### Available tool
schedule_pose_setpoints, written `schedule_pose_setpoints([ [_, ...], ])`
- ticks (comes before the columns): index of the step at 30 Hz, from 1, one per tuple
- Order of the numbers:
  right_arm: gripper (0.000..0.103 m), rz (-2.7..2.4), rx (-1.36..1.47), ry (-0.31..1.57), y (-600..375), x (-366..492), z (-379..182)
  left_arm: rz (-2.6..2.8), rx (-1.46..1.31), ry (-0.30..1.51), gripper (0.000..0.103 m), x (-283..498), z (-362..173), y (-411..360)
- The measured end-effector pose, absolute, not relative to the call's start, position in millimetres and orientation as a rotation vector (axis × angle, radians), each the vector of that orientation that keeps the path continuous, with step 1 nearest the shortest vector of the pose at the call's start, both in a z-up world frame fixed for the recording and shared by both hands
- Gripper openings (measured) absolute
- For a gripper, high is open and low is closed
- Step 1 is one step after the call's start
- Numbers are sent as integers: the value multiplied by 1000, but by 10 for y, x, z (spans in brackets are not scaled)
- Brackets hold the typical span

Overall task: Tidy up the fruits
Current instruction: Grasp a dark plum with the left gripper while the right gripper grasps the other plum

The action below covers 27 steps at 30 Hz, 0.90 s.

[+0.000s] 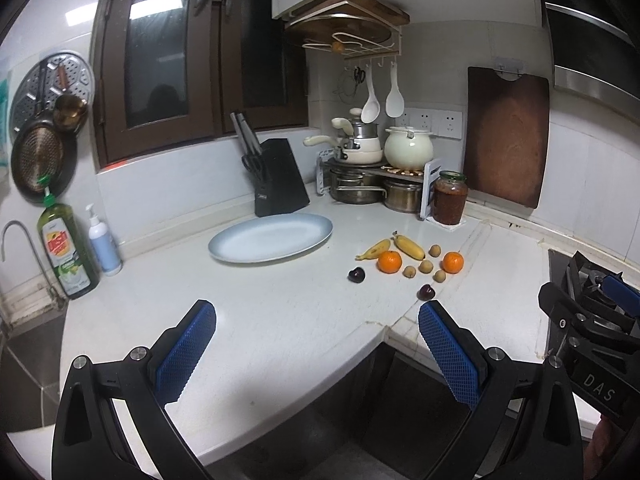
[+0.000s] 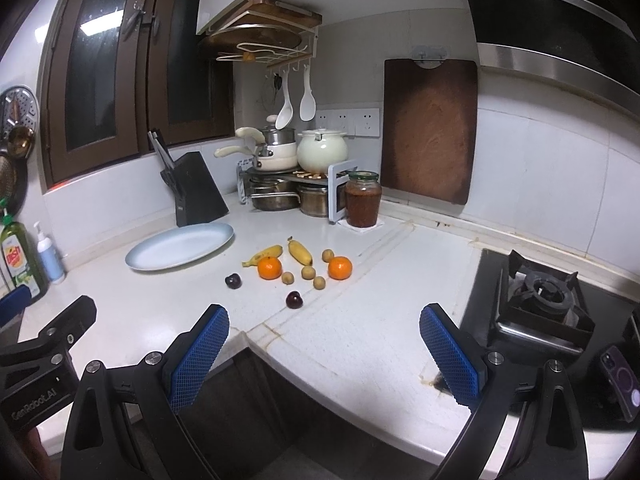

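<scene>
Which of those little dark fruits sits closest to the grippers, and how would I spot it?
Start at the big oval plate, then look right to the fruit cluster. The dark plum lies alone at the near edge, beside the countertop seam, nearer than the other dark one.

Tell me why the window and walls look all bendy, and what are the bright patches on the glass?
Both wrist views use fisheye lenses, so straight edges bow near the borders and the corners go black. In the left wrist view the window shows white glare from indoor light; the right wrist view shows the same reflections. The fruit stays reasonably sharp in both.
</scene>
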State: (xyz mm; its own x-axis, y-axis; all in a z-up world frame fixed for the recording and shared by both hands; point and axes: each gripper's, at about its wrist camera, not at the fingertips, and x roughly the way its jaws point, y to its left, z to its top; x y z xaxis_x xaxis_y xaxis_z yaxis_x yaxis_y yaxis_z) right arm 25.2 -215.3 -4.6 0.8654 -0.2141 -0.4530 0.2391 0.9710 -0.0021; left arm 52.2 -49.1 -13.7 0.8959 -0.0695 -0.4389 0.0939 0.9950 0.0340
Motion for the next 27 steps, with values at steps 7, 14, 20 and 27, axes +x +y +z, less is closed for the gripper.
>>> schedule_pose_setpoints([
  [7, 97, -257, 68, 482, -2195, 618, -110, -150, 76, 467, 103, 1026, -183, -557],
  [14, 97, -277, 80, 515, -2180, 1104, -191, -217, 106, 496, 103, 1572, -247, -585],
  [20, 97, -297, 93, 563, -2117, 1528, -316, -282, 140, 537, 98, 2062, -364, -588],
  [27, 95, -344, 116, 613, -2061, 1929, -519, -364, 178, 578, 95, 2519, -573, -617],
])
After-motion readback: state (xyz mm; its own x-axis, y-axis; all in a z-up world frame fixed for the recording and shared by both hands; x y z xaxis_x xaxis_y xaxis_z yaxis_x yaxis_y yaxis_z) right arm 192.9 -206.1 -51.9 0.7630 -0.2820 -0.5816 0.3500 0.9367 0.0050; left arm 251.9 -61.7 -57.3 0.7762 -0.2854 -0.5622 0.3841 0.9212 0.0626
